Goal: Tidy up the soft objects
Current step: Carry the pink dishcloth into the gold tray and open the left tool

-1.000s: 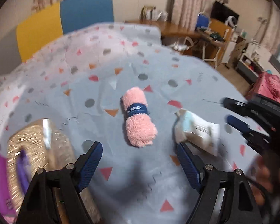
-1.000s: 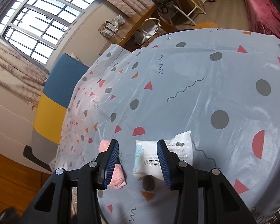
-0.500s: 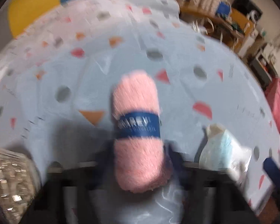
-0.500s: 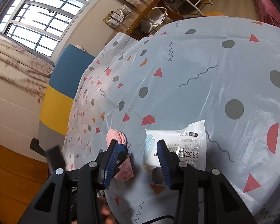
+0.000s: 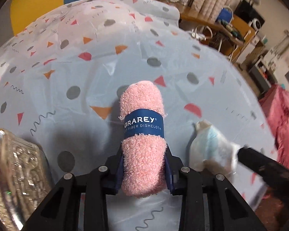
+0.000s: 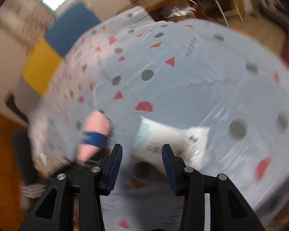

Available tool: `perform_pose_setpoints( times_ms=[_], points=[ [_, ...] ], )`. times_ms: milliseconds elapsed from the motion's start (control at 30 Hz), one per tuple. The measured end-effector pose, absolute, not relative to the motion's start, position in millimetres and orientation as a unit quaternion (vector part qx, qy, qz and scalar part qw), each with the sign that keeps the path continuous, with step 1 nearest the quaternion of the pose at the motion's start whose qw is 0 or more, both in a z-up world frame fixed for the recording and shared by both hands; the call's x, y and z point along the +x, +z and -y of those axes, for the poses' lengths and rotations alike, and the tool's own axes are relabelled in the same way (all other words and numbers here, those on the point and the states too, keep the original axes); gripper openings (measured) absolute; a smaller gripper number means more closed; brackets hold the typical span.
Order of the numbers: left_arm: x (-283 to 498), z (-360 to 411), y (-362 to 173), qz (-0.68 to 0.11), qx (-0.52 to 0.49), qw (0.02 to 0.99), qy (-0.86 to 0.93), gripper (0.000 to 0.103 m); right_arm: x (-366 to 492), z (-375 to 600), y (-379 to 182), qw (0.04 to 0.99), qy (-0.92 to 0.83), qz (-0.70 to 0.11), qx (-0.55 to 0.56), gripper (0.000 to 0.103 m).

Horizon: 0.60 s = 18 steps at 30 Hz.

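The left gripper (image 5: pixel 144 165) is held low over the table, pointing forward along the patterned tablecloth (image 5: pixel 82 73), and its two blue-padded fingers (image 5: pixel 119 170) press in on the near half of a rolled pink dishcloth (image 5: pixel 142 134). The roll lies lengthwise between the fingers, its near end tucked between the pads, its far end reaching out over the cloth, and a dark blue paper band printed "GRAREY" wraps its middle just ahead of the fingertips. In the right wrist view, which is heavily blurred, the right gripper (image 6: pixel 142 165) hangs above the table edge with its jaws spread apart and nothing between them; the white packet of wipes (image 6: pixel 173 138) lies on the tablecloth (image 6: pixel 183 67) just ahead of the gap. From the left wrist view the same packet (image 5: pixel 212 150) looks crumpled, just beside the dishcloth on its right, with a dark bar of the other gripper's frame meeting its right end; whether they touch is unclear. At the left edge a clear, glittering plastic container (image 5: pixel 15 173) stands on the table; its contents cannot be made out. In the right wrist view the pink dishcloth (image 6: pixel 94 134) appears to the left of the packet.
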<state>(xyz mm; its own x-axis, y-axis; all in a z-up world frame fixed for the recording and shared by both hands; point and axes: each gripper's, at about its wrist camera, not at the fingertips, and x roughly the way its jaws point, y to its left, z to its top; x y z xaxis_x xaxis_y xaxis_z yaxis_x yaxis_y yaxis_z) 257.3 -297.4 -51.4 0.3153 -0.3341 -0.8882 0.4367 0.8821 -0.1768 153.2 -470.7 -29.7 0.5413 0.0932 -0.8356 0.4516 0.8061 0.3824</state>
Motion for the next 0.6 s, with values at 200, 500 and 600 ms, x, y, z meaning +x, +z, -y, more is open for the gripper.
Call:
perform_pose_setpoints(
  times_ms=[200,500,600],
  points=[
    [258,287,-14,-0.506,0.033,0.828,-0.241,0.035,183,468,-34,0.819,-0.052,-0.55,0.155,0.08],
    [273,243,35,-0.48,-0.008,0.851,-0.212,0.035,205,448,-59,0.794,-0.017,-0.607,0.033,0.082],
    [274,222,53,-0.467,-0.02,0.862,-0.199,0.035,211,448,-74,0.785,-0.029,-0.618,0.022,0.082]
  ],
)
